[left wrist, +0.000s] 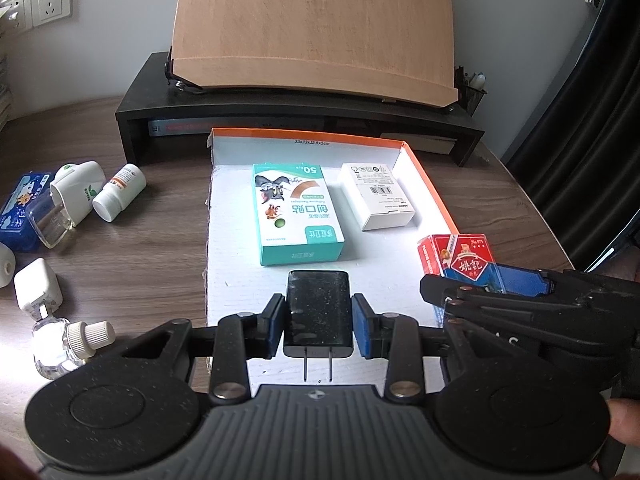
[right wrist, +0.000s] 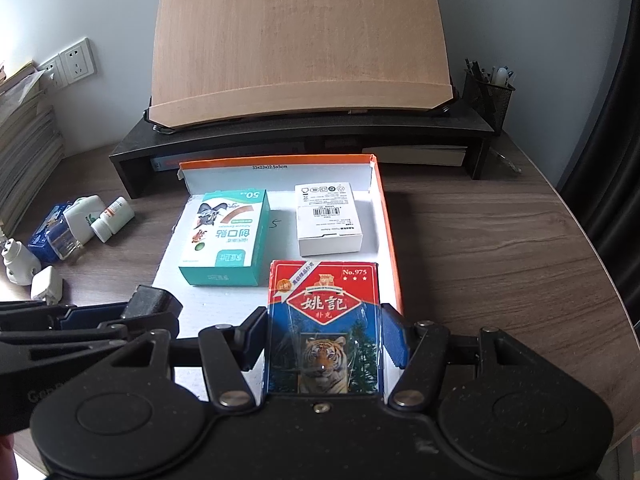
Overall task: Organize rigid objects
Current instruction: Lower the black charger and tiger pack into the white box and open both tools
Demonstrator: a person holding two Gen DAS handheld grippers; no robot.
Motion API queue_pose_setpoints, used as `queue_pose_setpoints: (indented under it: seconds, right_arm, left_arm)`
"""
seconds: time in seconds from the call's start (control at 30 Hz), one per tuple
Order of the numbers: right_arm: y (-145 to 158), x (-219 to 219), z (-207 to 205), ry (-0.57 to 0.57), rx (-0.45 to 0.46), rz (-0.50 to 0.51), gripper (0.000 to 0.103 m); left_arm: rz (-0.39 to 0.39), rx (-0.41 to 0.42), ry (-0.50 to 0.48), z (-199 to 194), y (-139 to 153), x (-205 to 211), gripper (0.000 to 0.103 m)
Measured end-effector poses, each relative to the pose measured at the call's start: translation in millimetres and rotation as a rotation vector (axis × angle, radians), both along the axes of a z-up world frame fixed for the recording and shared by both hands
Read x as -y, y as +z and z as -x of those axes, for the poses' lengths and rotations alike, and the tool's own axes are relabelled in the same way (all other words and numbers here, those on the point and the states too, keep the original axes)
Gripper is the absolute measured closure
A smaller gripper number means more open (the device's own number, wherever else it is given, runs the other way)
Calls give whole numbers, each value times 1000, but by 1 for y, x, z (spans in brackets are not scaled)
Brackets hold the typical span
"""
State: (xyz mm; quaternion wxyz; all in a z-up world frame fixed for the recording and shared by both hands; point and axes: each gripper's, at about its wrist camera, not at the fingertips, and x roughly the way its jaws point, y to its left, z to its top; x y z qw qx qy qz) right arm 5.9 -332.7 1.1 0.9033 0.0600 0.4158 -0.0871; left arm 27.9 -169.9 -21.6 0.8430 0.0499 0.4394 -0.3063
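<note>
My left gripper [left wrist: 319, 324] is shut on a black charger plug [left wrist: 319, 308], held over the near part of the white tray [left wrist: 236, 216] with orange walls. My right gripper [right wrist: 324, 338] is shut on a red and blue playing-card pack [right wrist: 324, 320], held at the tray's near right corner; the pack also shows in the left wrist view [left wrist: 460, 260]. In the tray lie a teal bandage box [left wrist: 296, 216] [right wrist: 226, 236] and a white box [left wrist: 376, 196] [right wrist: 328, 218].
Left of the tray on the wooden desk lie a white pill bottle [left wrist: 120, 192], a white and green bottle [left wrist: 76, 192], a blue pack [left wrist: 20, 212], a white adapter [left wrist: 38, 288] and a small clear bottle [left wrist: 68, 344]. A black monitor stand [left wrist: 280, 116] with a wooden board stands behind.
</note>
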Motion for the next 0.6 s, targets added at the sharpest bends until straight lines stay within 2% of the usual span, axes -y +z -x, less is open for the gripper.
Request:
queue_pose_setpoints:
  seconds: [0.5, 0.6]
  right_arm:
    - [-11, 5, -18, 10, -26, 8, 31]
    - [-8, 4, -18, 17, 0, 32, 28]
  left_arm:
    - [-15, -14, 4, -7, -7, 8, 67]
    - [-17, -17, 7, -8, -8, 8, 67]
